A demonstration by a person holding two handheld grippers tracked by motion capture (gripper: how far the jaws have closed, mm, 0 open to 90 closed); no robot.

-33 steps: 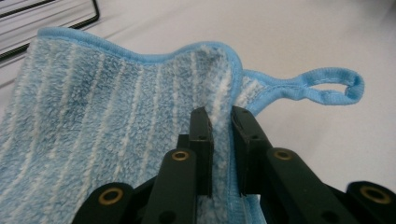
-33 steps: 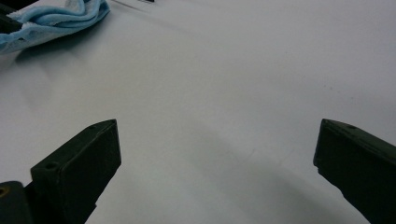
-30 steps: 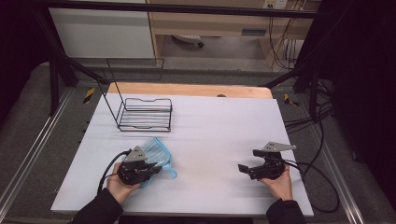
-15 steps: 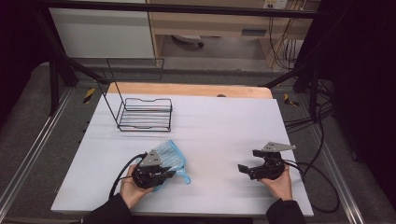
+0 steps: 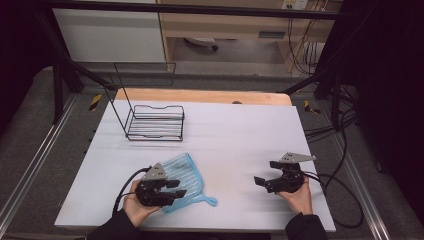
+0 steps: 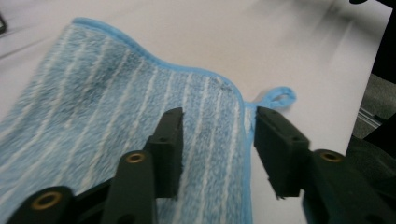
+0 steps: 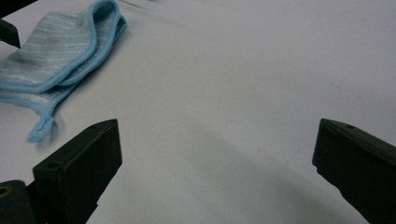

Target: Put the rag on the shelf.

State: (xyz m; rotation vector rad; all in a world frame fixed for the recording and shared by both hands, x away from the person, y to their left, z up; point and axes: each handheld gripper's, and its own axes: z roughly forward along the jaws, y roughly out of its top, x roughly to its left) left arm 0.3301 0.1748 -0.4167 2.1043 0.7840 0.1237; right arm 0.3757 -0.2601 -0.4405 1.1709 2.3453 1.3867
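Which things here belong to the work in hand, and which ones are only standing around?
In the work:
- blue striped cloth, folded on the table
- left gripper, over the cloth, jaws just opened and apart above it

Standing around:
- wire rack, at the far left of the table
- right gripper, open over bare table

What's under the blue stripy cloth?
The blue cloth lies folded on the white table. The cloth hides the table beneath it and whatever sits between its layers. The left gripper, jaws just opened, hovers over its edge.
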